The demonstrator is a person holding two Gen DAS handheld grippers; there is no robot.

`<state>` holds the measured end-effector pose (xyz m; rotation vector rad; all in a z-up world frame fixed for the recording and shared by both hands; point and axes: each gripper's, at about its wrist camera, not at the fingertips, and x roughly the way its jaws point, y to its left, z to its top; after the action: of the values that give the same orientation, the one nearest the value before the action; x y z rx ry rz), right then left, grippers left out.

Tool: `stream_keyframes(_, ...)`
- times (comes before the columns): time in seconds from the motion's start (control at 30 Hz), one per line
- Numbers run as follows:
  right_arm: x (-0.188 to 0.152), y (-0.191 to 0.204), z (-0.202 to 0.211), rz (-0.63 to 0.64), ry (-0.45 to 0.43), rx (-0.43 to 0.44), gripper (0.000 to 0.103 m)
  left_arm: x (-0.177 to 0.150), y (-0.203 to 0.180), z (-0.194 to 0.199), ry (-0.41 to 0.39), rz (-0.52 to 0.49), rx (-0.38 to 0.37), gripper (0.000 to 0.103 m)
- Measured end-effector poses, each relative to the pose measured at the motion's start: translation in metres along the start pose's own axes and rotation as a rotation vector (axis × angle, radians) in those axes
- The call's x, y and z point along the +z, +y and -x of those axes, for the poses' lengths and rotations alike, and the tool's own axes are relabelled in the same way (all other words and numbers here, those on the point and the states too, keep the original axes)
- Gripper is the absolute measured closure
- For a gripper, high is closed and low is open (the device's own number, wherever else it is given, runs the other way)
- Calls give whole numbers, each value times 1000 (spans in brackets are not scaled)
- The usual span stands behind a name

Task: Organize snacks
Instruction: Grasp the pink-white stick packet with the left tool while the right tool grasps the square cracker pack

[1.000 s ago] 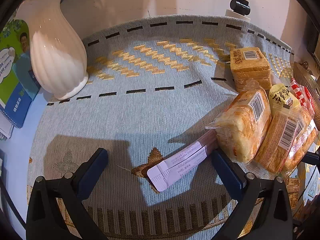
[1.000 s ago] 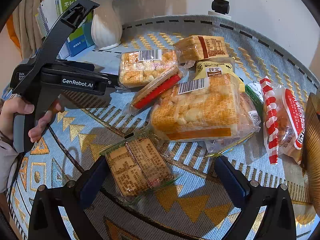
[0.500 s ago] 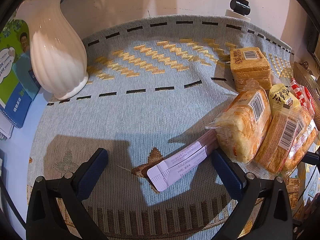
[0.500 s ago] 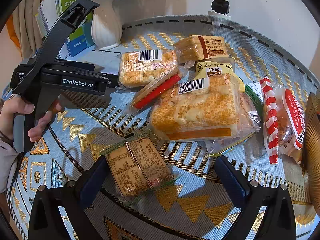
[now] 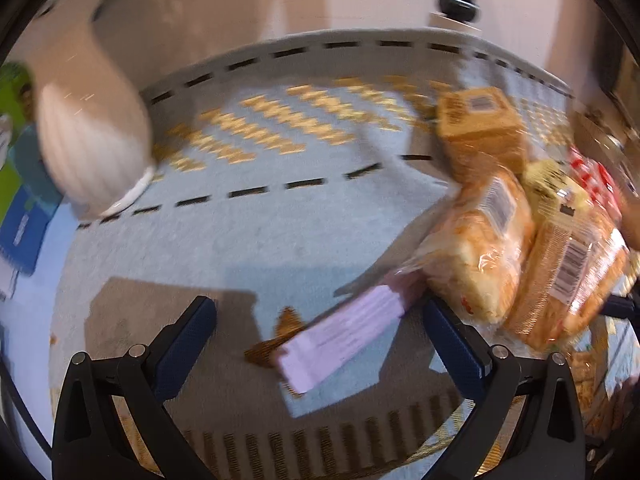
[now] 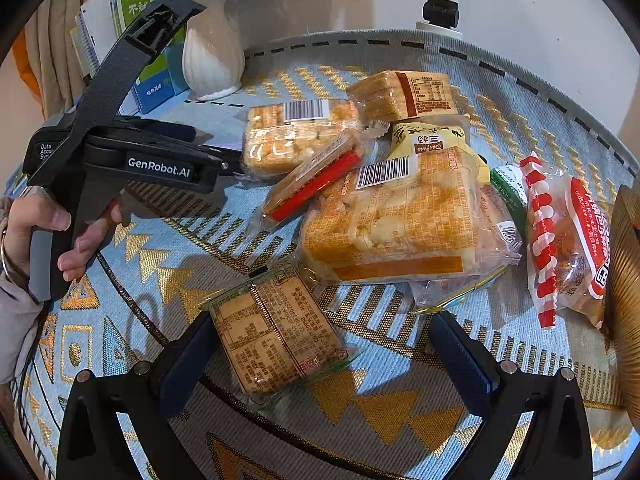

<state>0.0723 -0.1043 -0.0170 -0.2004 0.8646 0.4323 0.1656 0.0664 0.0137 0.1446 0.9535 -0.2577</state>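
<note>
Several wrapped snacks lie on a patterned cloth. In the blurred left wrist view, my left gripper (image 5: 320, 334) is open, with the end of a long pink-ended snack stick (image 5: 340, 338) between its fingers, untouched; bread packs (image 5: 480, 252) lie to its right. In the right wrist view, my right gripper (image 6: 320, 354) is open around a flat cracker pack (image 6: 276, 330), not closed on it. Beyond lie a large bread pack (image 6: 400, 224), a red-striped stick pack (image 6: 316, 184), and a red-and-white bun pack (image 6: 568, 240). The left gripper's body (image 6: 132, 160) shows at the left.
A white ribbed vase (image 6: 212, 56) with flowers stands at the back left, also in the left wrist view (image 5: 92, 140). Booklets (image 6: 120, 28) lean behind it. A white post with a black clamp (image 6: 440, 4) stands at the back. A golden ribbed object (image 6: 626, 288) sits at the right edge.
The left wrist view has turned blurry and shifted, so the left gripper is moving. The right gripper and the snacks have not visibly moved.
</note>
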Motion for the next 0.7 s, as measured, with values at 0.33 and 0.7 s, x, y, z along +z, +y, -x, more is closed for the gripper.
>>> stream_keyframes(0.33,-17,14,22,18,-48,20,44,-21,-47,30,-60,-85,-31,80)
stream_keyframes(0.7,-54,-14,50,-162,-57,-42,44,-85,-61,71,-53,31,-2,85)
